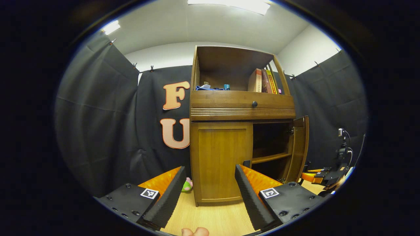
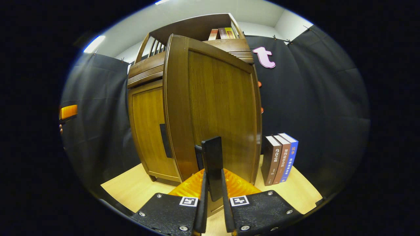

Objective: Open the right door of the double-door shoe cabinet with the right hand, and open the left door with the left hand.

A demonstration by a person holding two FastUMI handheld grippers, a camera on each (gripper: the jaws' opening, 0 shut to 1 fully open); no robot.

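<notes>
Right, the right door [image 2: 213, 108] of the shoe cabinet [image 1: 242, 105] swings wide, standing edge-on at the right of centre in the left gripper view and filling the middle of the right gripper view. My right hand-held gripper [image 2: 213, 157] sits at the bottom centre there, fingers pressed together on the door's dark handle, a flat tab pinched between them; I judge that grip is what lets me pull the panel round on its hinges. From the left gripper view that same tool shows far off at the lower right, low beside the opened door.

Now the left door [image 1: 221, 160]: it sits closed, flush in its frame, centre of the left gripper view. My left hand-held gripper [image 1: 208, 188] is spread wide at the bottom of that view, its fingers apart either side of the door's lower half, near but not touching it. I reckon the spread is there so the handle can slip between the pads. Its handle [image 2: 165, 140] shows as a dark strip on the door's inner edge in the right gripper view.

Half done, I'd say: left door next.
</notes>
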